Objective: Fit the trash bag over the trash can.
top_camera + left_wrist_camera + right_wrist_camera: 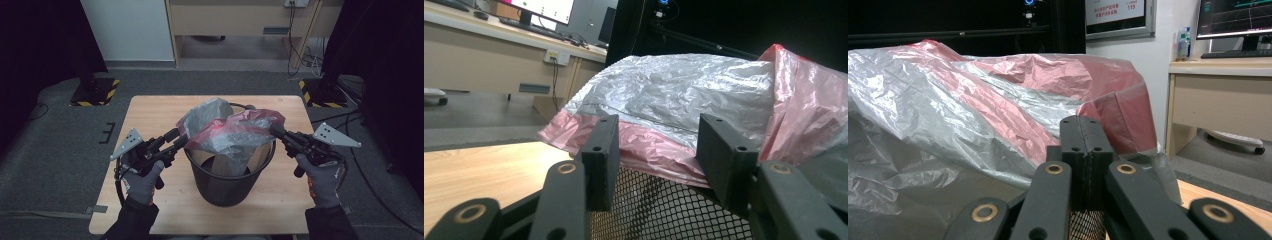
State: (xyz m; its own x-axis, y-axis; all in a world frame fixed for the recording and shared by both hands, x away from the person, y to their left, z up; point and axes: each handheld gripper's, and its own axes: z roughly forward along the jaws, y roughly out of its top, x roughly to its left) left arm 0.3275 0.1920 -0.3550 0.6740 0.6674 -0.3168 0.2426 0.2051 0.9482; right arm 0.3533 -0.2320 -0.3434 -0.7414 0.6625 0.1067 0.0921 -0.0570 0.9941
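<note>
a thin, crinkled plastic bag, translucent grey with a pink-red band along its mouth, lies draped over the top of a round black wire-mesh waste bin that stands near the middle of a light wooden tabletop. most of the film bunches above the rim and only some sags inside, so it looks as if the bag is being spread to line the bin. the right gripper has its jaws closed flat together at the bag's right edge, apparently pinching the film to keep that side up. the left gripper has its jaws wide apart just at the pink hem over the rim, gripping nothing, seemingly lined up to take that edge. a framed red sign on the far wall carries print too small to read; no brand shows.
</note>
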